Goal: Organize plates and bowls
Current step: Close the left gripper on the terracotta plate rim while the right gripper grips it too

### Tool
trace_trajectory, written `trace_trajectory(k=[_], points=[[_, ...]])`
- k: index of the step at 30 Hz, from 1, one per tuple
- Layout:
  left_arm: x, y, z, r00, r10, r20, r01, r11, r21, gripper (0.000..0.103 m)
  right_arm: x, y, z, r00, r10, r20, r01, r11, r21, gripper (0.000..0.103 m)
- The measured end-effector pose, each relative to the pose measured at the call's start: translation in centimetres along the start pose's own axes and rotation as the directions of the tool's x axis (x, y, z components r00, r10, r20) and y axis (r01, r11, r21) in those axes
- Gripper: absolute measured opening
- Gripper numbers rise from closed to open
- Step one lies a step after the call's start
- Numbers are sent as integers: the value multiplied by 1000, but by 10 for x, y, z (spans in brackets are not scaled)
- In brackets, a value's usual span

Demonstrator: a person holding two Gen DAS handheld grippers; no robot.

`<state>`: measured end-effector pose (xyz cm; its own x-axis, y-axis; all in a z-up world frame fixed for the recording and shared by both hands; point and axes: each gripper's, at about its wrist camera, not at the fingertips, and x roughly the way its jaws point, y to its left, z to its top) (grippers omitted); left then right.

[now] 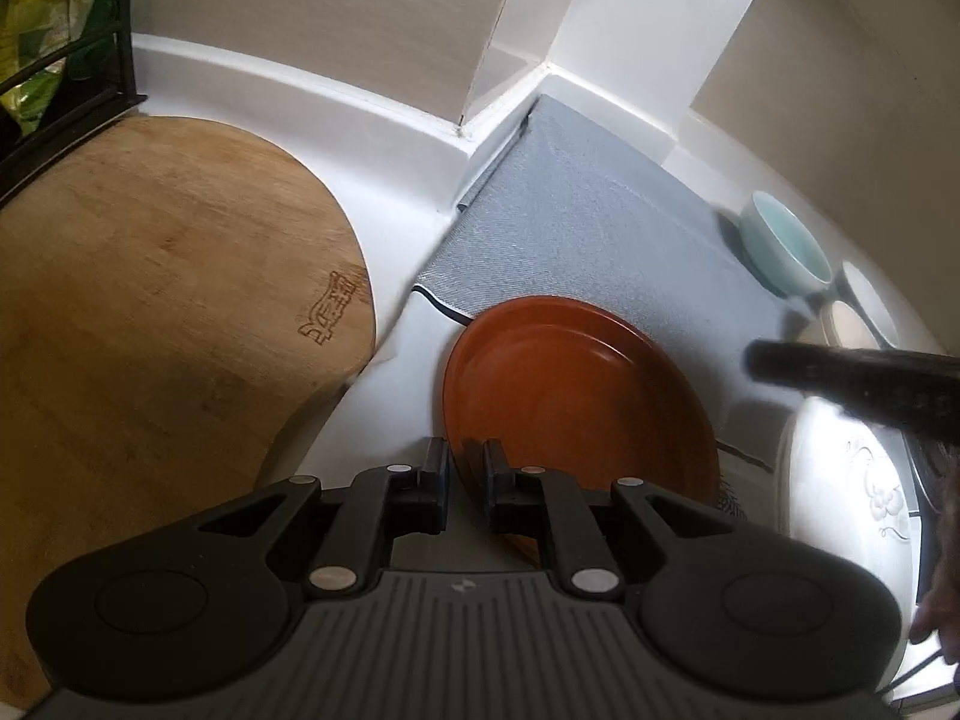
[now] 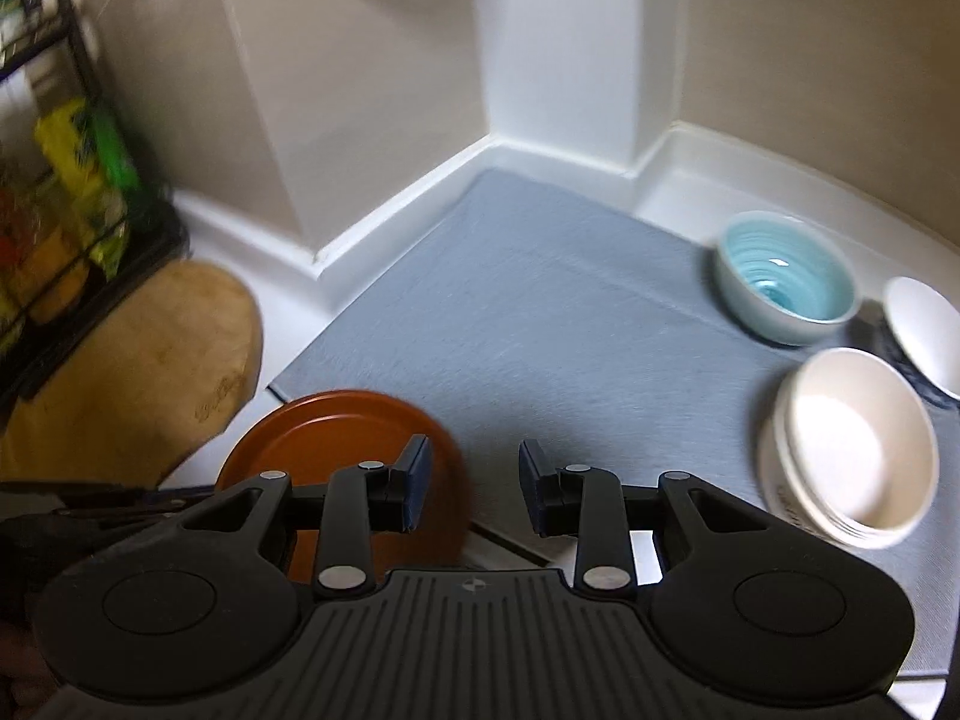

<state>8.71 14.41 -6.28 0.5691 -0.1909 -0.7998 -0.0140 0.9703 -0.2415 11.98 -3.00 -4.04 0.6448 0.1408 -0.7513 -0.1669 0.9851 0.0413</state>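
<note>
An orange plate [image 1: 576,396] lies half over the near edge of a grey mat [image 1: 600,228]. My left gripper [image 1: 468,468] is shut on the plate's near rim, which sits between its pads. Whether the plate is lifted I cannot tell. My right gripper [image 2: 474,486] hangs open over the grey mat [image 2: 540,312] with nothing between its fingers; the orange plate [image 2: 312,432] shows behind its left finger. On the right of the mat stand a teal bowl [image 2: 786,276], a white bowl [image 2: 852,450] and a second white bowl [image 2: 924,330]. A white flowered plate [image 1: 840,480] is at the right.
A round wooden board [image 1: 150,312] lies on the white counter to the left of the mat. A black wire rack [image 1: 114,42] with bright packets stands at the far left. A white wall corner [image 2: 558,60] and raised skirting close off the back.
</note>
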Motion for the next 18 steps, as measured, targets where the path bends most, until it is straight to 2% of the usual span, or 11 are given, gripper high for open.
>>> trace_trajectory(k=[11,18], points=[[8,-3,-2,1000,-10,-13,10,998,63,12,46,-2,-6,987,-78,-140,77,997,-13,35],[9,-4,-2,1000,-6,-4,6,998,64,12,56,1,-10,981,-65,-183,61,998,-29,35]])
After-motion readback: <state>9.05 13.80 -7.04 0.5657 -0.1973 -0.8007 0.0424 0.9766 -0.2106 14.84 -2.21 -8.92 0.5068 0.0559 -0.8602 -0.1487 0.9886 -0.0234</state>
